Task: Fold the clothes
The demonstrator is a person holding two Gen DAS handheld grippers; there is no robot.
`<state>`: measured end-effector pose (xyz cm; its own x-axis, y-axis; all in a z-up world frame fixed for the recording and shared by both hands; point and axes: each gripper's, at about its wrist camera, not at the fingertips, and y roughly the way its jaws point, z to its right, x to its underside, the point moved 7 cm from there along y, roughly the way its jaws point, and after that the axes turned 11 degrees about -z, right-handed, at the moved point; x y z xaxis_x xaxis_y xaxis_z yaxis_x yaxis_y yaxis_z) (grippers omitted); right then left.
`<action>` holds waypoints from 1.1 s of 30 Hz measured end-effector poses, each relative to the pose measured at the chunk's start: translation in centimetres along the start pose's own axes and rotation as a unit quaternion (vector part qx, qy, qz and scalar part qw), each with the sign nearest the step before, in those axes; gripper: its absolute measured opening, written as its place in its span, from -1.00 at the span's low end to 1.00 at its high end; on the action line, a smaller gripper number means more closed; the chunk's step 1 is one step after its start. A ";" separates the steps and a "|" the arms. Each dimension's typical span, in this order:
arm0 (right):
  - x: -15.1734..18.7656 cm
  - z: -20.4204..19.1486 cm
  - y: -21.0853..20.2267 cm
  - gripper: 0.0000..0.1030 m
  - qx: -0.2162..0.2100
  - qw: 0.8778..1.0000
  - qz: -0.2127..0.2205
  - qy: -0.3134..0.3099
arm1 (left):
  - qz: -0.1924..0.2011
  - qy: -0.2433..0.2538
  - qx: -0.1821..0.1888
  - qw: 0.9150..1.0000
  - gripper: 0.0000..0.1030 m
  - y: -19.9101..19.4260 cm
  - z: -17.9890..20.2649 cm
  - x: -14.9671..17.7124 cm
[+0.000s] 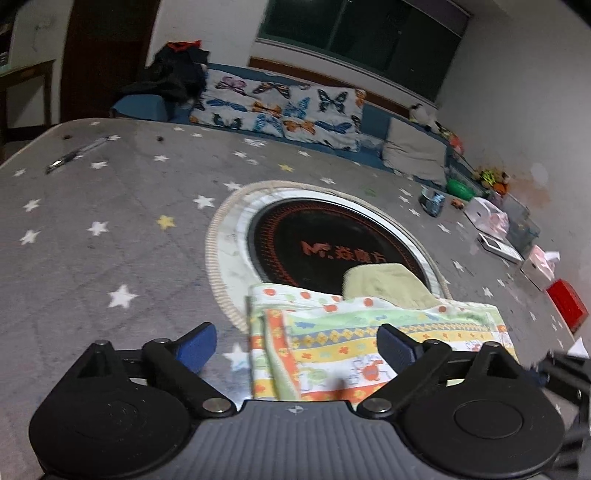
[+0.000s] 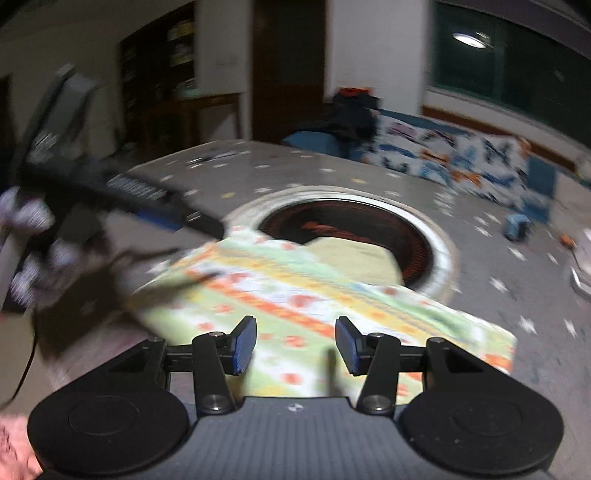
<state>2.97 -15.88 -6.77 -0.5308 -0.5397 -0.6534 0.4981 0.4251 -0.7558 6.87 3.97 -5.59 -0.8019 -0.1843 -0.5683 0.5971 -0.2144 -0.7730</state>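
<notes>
I am hovering my left tool [image 1: 297,345] spread wide and right tool [image 2: 295,345] half-spread, both empty, over the soft, limp patterned cloth [image 1: 369,332] at lower centre, best pinched at its edges.

Ahead of the claw, a butterfly-print sofa [image 1: 280,107] sits under a dark window [image 1: 362,29]; white walls [image 1: 517,92], brown door [image 1: 107,55].

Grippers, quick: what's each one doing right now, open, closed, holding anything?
Left gripper: open wide, holding nothing, above the patterned cloth.
Right gripper: open, nothing gripped, over the same cloth.
</notes>
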 end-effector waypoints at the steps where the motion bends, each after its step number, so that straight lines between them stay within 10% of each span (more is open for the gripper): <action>1: -0.1 -0.8 0.1 -0.07 -0.005 1.000 -0.001 -0.014 | 0.002 -0.005 -0.001 1.000 0.91 -0.3 -0.4 0.1; 19: -1.7 -12.2 4.9 -0.07 -0.011 0.977 -0.015 -0.213 | 0.002 -0.092 0.026 0.995 1.00 -2.5 -4.6 1.6; 33: -3.4 -9.3 4.4 -0.65 -0.058 0.993 0.003 -0.107 | -0.038 -0.158 0.099 0.982 1.00 -0.2 -3.5 1.4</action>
<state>0.60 -5.39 -8.24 -0.3639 -0.6736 -0.6433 0.4127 0.5026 -0.7597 5.59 7.09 -7.24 -0.8167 -0.4427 -0.3702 0.5528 -0.4161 -0.7220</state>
